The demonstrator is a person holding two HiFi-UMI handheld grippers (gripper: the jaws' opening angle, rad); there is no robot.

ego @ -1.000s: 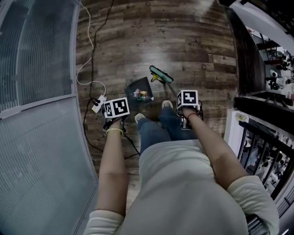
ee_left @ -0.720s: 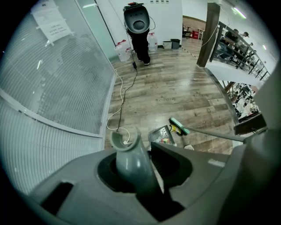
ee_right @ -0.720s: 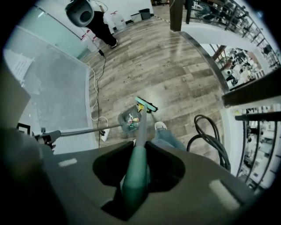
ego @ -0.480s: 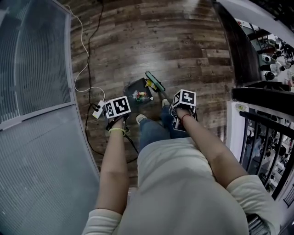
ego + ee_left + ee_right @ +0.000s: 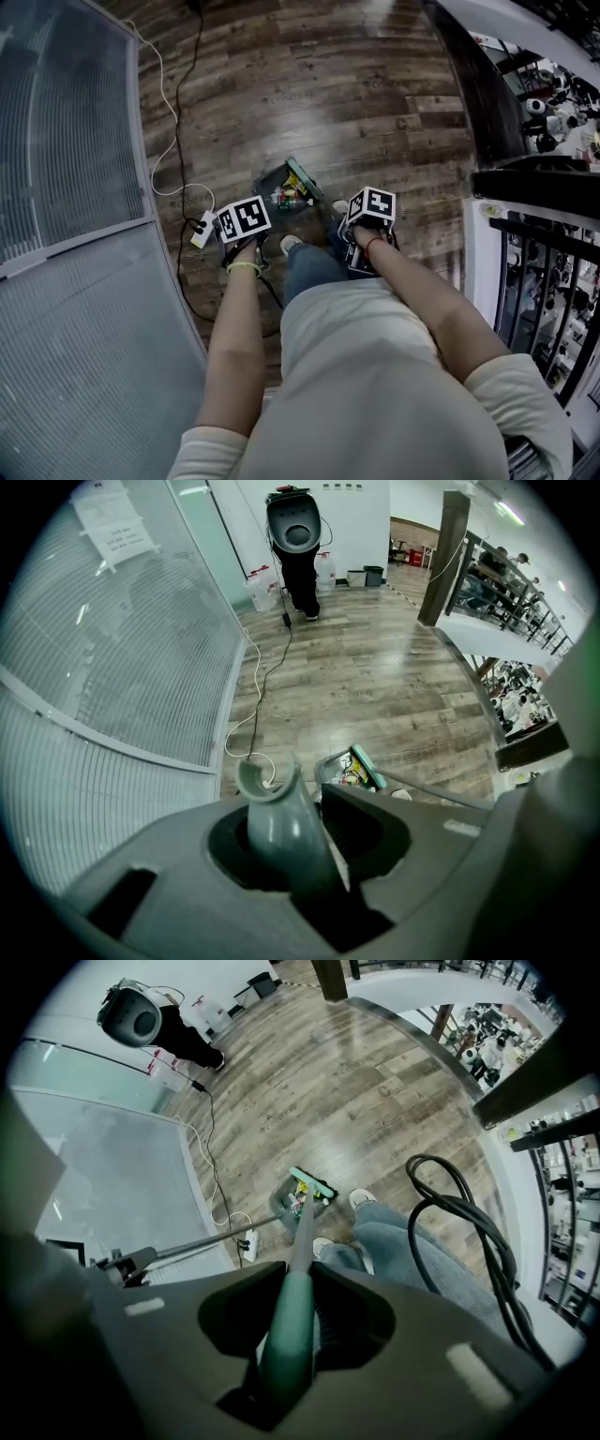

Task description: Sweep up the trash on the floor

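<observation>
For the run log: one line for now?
left gripper shut on dustpan handle | right gripper shut on broom handle | broom head at dustpan, trash inside

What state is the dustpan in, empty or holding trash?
Holding trash: colourful litter lies inside the dustpan, on its dark tray, and the broom has its head at the rim.

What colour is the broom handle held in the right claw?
Green. The broom handle shows best in the right gripper view.
</observation>
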